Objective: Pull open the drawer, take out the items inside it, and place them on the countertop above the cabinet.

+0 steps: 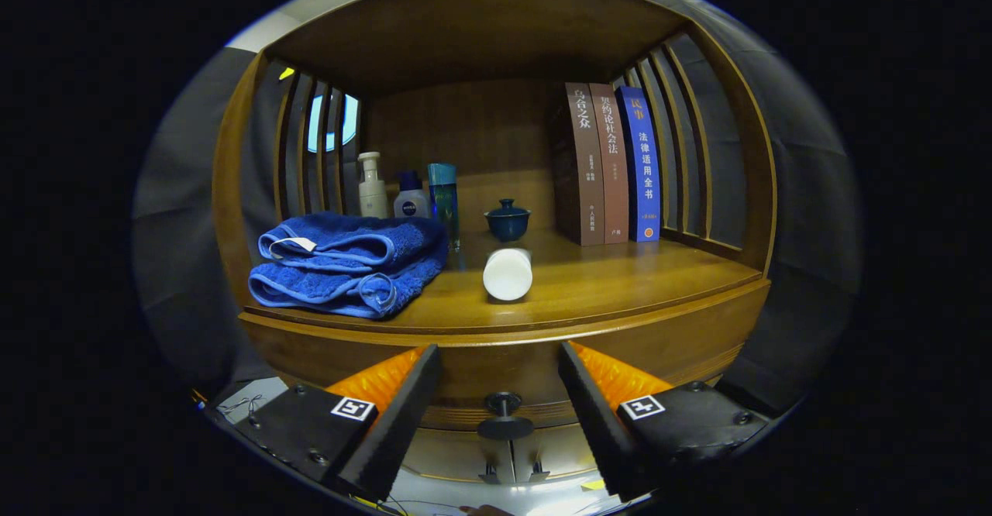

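Gripper (500, 373) fingers spread wide, holding nothing; drawer knob (504, 415) between them, untouched, drawer (496, 376) shut. Countertop (620, 283) above: folded blue towel (349, 264), white cylinder (508, 273) lying, dark lidded teacup (508, 219), Nivea bottle (411, 200), three upright books (612, 163).

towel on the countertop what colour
Blue, folded towel, seen best in the gripper view; gripper open.

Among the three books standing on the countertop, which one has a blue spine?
The rightmost book, nearest the slatted side wall; the other two are brown. The hand-held gripper is open.
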